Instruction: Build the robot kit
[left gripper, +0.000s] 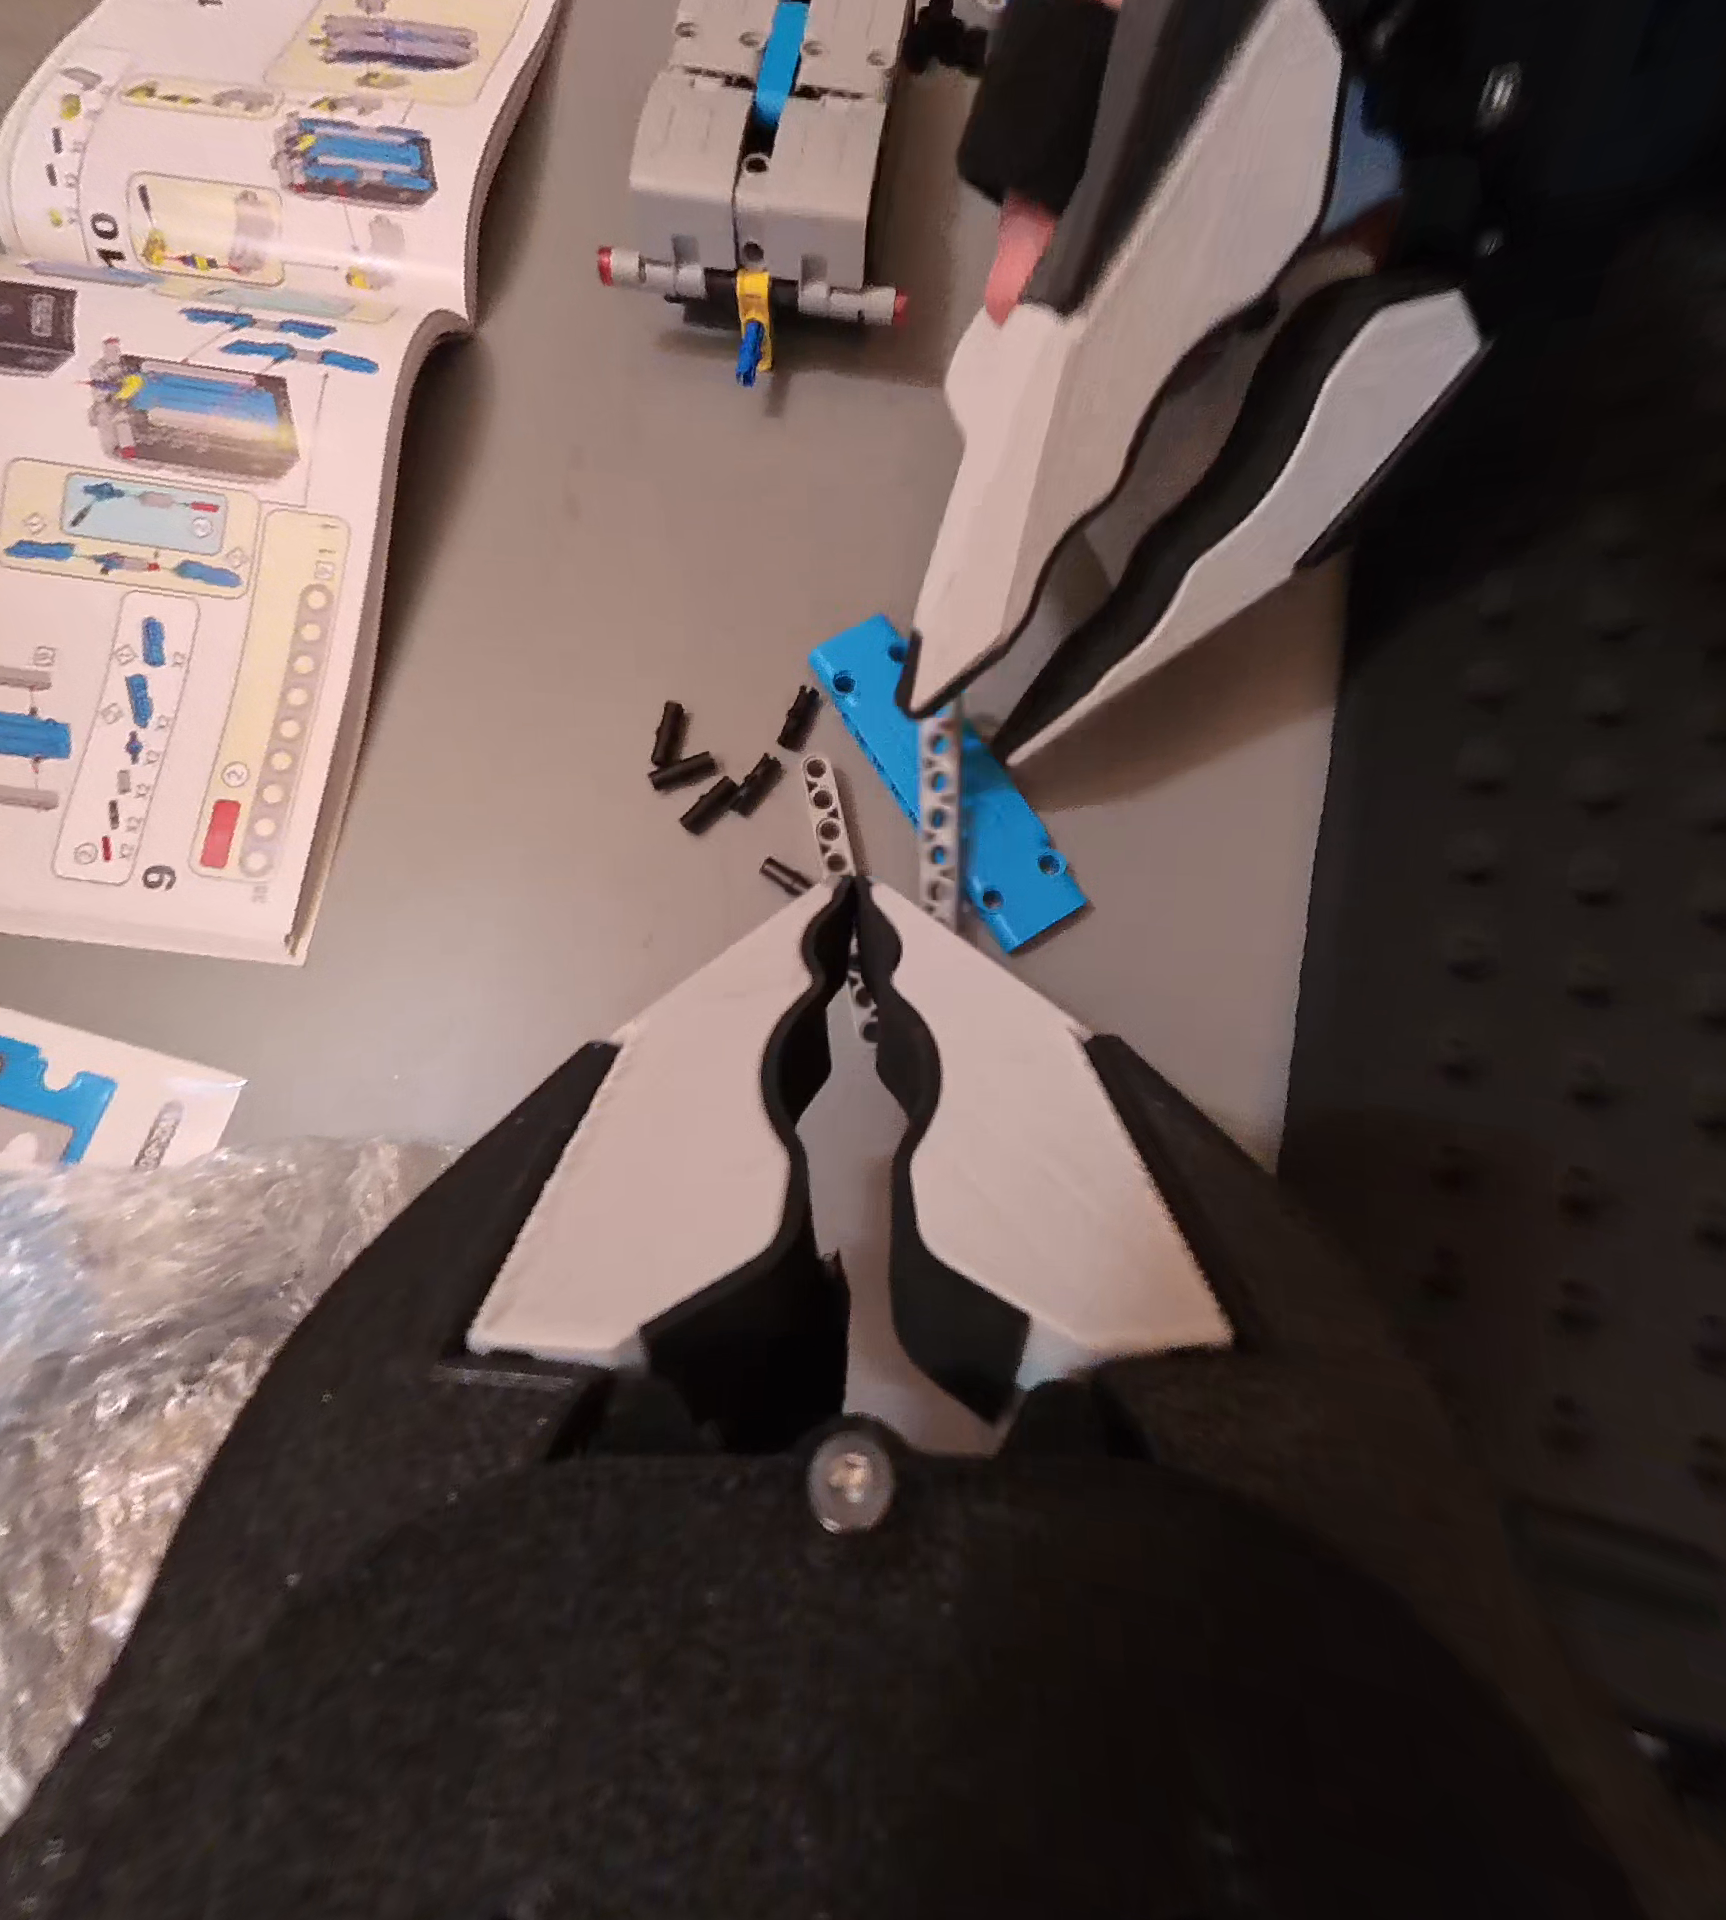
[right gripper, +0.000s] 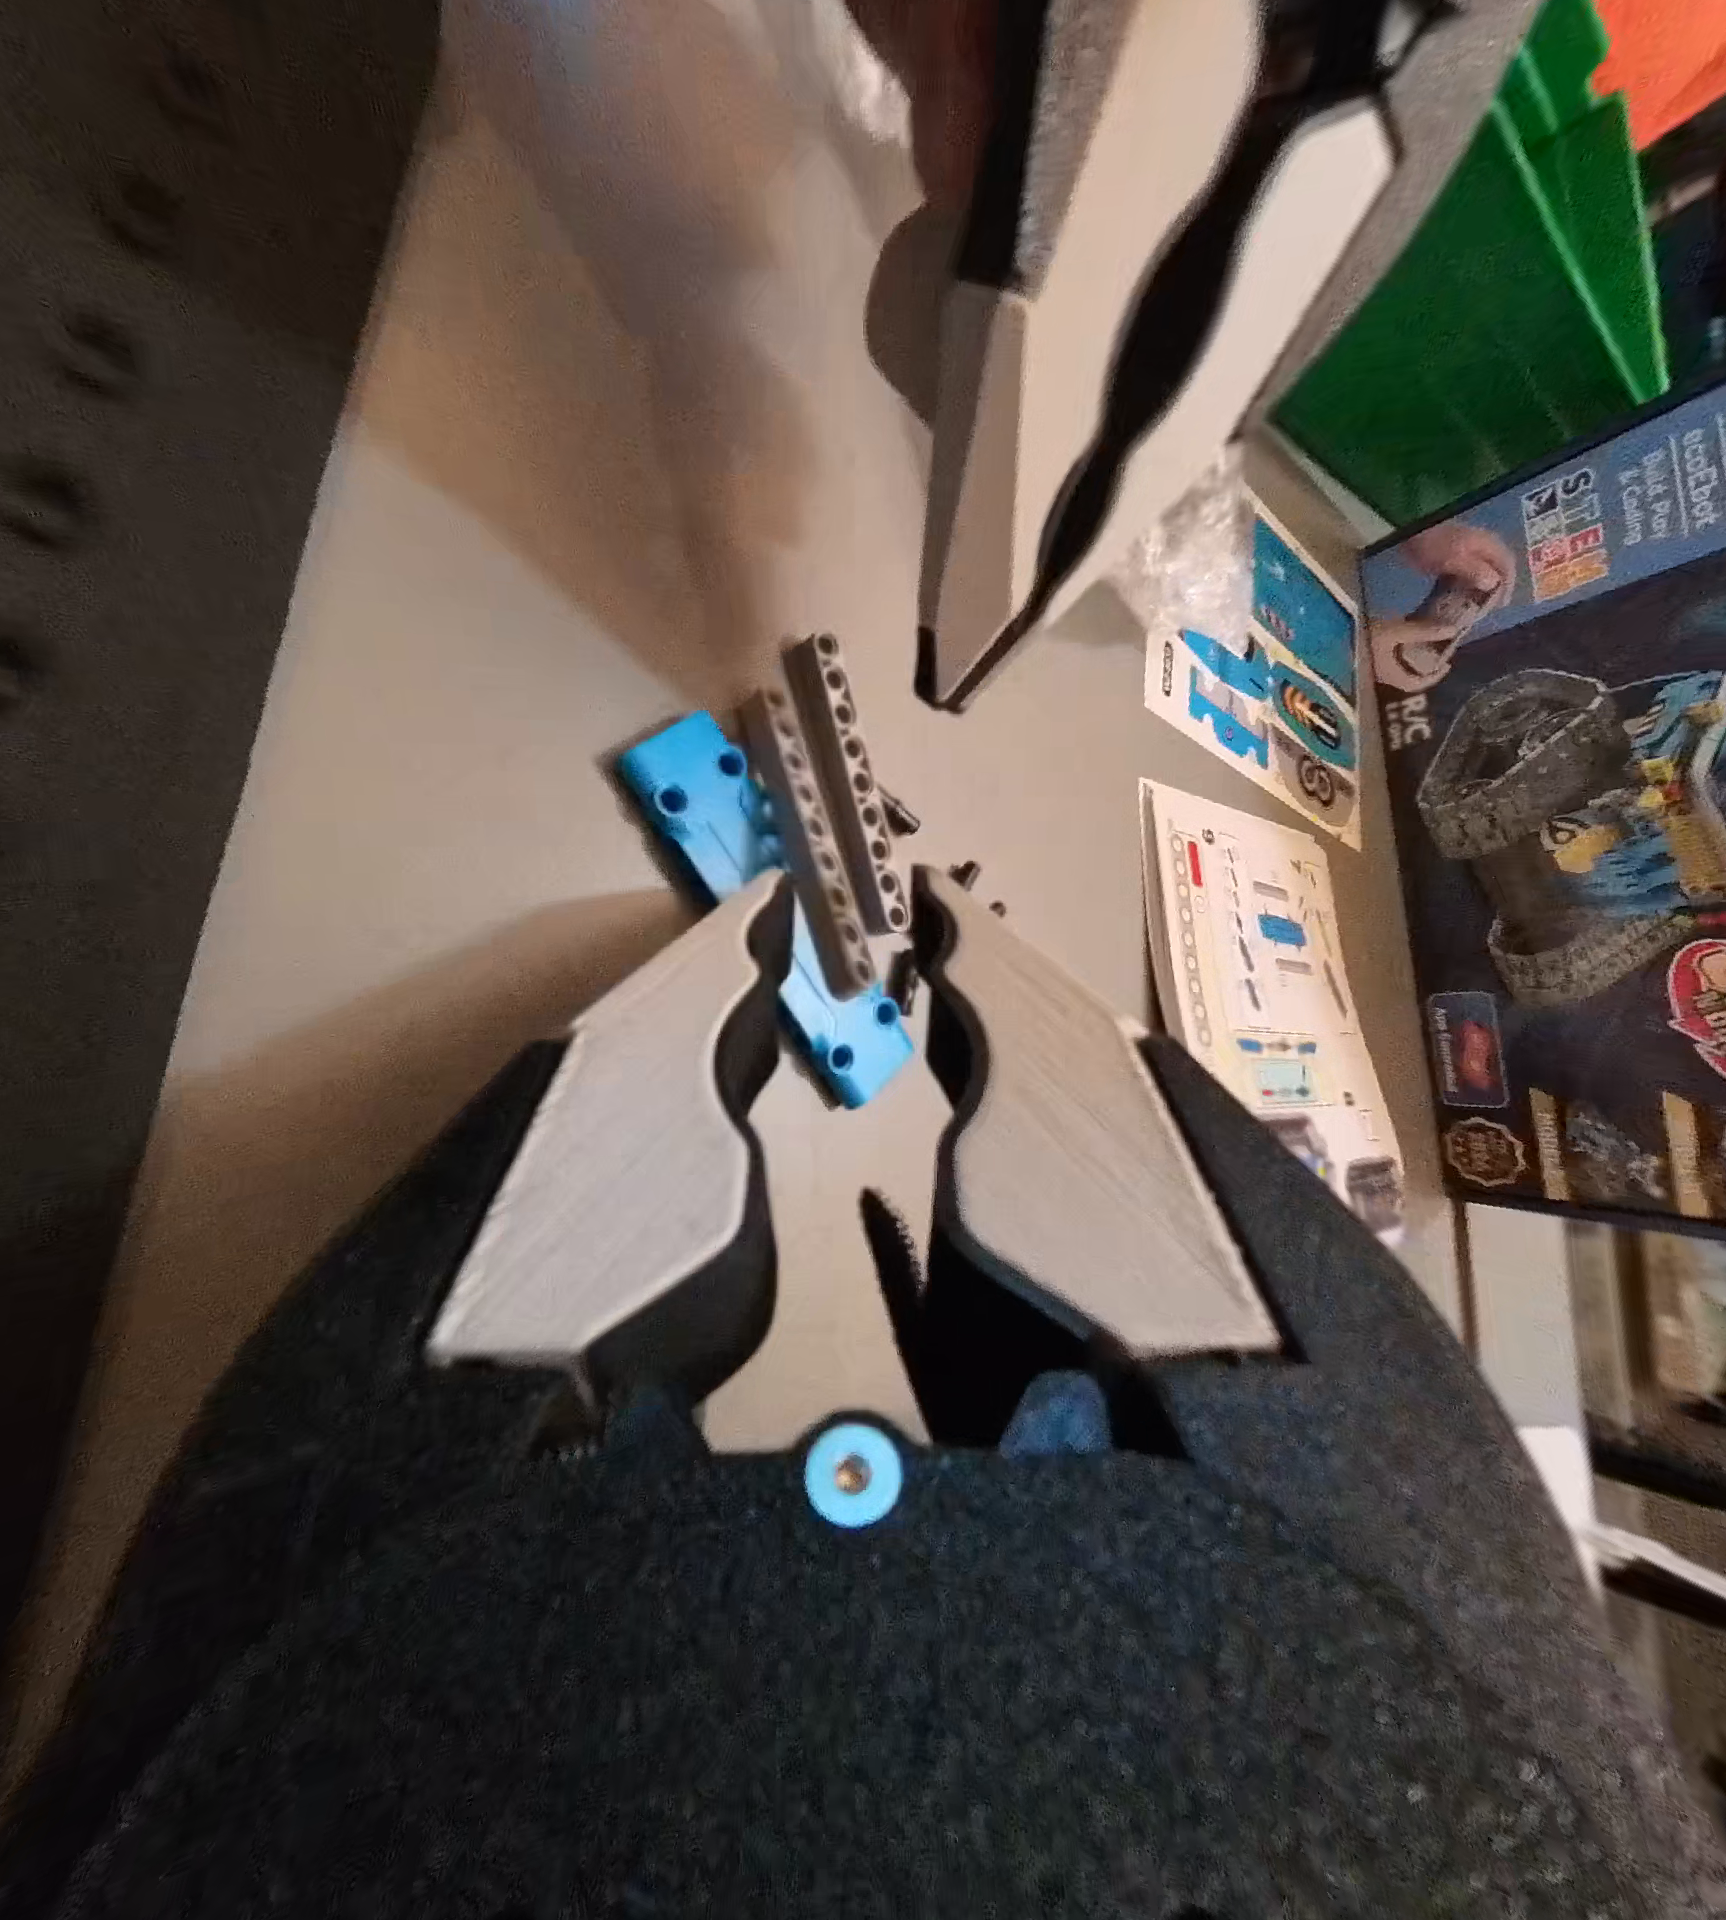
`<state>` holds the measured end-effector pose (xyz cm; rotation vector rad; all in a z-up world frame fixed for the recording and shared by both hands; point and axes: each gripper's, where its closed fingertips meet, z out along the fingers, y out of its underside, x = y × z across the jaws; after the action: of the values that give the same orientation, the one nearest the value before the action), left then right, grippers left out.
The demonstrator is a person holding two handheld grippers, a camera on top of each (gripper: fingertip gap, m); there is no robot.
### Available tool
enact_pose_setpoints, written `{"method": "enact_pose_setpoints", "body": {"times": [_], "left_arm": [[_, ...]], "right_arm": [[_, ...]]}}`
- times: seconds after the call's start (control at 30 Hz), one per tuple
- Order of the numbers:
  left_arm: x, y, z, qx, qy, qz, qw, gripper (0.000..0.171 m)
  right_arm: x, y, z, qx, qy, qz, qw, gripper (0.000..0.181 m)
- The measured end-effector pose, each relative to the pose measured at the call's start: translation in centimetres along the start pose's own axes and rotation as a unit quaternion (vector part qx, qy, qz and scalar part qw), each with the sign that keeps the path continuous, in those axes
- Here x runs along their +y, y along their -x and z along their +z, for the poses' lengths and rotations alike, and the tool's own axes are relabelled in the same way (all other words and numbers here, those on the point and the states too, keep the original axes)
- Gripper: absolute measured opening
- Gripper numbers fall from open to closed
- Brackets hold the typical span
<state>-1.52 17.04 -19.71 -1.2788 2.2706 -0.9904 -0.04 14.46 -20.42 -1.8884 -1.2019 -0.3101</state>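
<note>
My left gripper is shut, and its tips hover just over the near end of a pale grey holed beam that lies on the grey table. The right wrist view shows the left gripper with nothing in it. My right gripper is open. It stands over a blue panel with two grey beams lying across and beside it, and its pads do not press on them. In the left wrist view the right gripper straddles the second grey beam on the blue panel. Several black pins lie to the left.
An open instruction booklet lies at the left and a grey-and-blue model at the back. A crinkled plastic bag and a sticker sheet are near left. A dark mat edges the table. A toy box and green bins stand beyond. My two grippers' fingertips are within a few centimetres of each other.
</note>
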Motion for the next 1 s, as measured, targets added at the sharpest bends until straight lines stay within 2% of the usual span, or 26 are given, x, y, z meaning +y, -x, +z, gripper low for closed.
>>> {"method": "enact_pose_setpoints", "body": {"times": [0.1,0.2,0.3,0.43,0.57,0.73,0.8,0.9,1.0], "left_arm": [[0.1,0.0,-0.1,0.005,-0.005,0.0,1.0,0.0],[0.9,0.3,0.5,-0.006,0.013,0.008,1.0,0.001],[1.5,0.8,1.0,-0.022,0.027,0.01,0.999,0.015],[1.0,0.5,1.0,-0.014,0.015,0.006,1.0,0.017],[-0.3,1.3,0.3,-0.033,-0.019,-0.008,0.999,0.018],[-2.7,6.7,-1.4,-0.15,-0.114,-0.088,0.978,0.018],[-2.8,8.2,-1.7,-0.173,-0.141,-0.122,0.967,0.018],[-2.1,9.7,-1.4,-0.199,-0.15,-0.139,0.958,0.018],[-1.7,10.0,-1.0,-0.188,-0.155,-0.155,0.957,0.018]], "right_arm": [[-0.3,-0.6,-0.9,-0.021,-0.032,0.065,0.997,0.034],[1.0,-1.2,-1.2,-0.045,-0.021,0.14,0.989,0.035],[3.1,-1.3,-0.7,-0.06,0.016,0.206,0.977,0.035],[3.2,-1.3,-0.3,-0.084,0.014,0.267,0.96,0.035],[3.9,-3.7,-0.8,-0.044,0.01,0.337,0.94,0.032],[6.2,-7.0,-1.9,0.026,0.014,0.398,0.917,0.032],[6.5,-8.2,-2.8,0.042,-0.002,0.413,0.91,0.032],[7.5,-10.2,-4.4,0.08,-0.021,0.428,0.9,0.032],[8.6,-11.1,-5.1,0.093,-0.034,0.434,0.895,0.03]]}}
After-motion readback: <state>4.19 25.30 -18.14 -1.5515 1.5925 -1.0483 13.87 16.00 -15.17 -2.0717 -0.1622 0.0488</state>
